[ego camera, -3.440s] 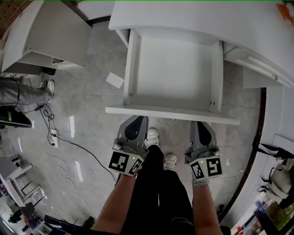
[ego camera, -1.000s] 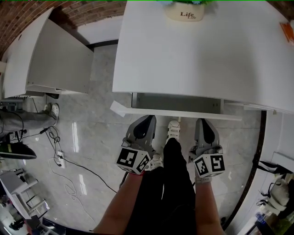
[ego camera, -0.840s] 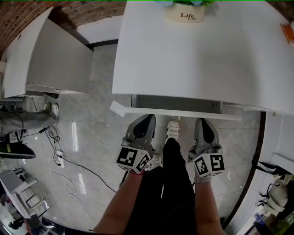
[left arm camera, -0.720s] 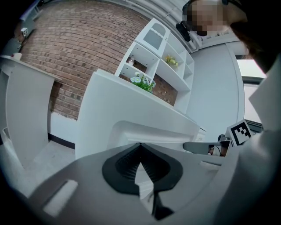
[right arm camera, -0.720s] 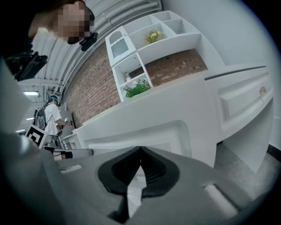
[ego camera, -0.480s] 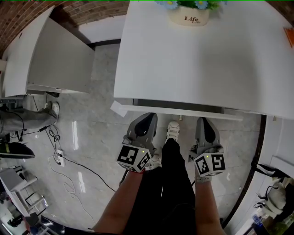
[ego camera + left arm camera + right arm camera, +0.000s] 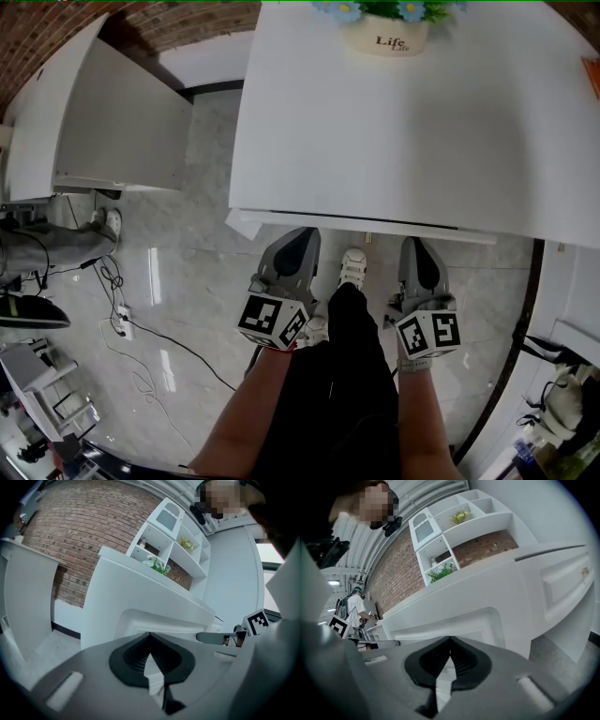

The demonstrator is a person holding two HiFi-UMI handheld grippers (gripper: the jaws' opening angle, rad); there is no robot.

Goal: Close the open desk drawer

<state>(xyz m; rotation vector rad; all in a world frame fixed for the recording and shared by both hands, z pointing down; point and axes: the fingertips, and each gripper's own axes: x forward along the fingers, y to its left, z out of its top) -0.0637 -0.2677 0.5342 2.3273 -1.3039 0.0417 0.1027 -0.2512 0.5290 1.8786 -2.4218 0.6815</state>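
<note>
Left gripper [image 7: 300, 234], right gripper [image 7: 416, 244]: both clenched, jaw tips meeting, nothing between. Noses right at white flat drawer front [image 7: 361, 228], lower centre of frame; contact unclear.

Drawer nearly home, only thin strip showing under front edge of broad white desk top [image 7: 403, 131].

Floor: glossy grey marble tile [image 7: 187, 272]. Red brick wall [image 7: 187, 14] along top.

White flower pot, printed "Life" [image 7: 384, 37], top centre on desk. Second white desk [image 7: 103, 103] upper left. Black cables [image 7: 122, 323] lower left. White sneaker [image 7: 353, 265] between grippers.
</note>
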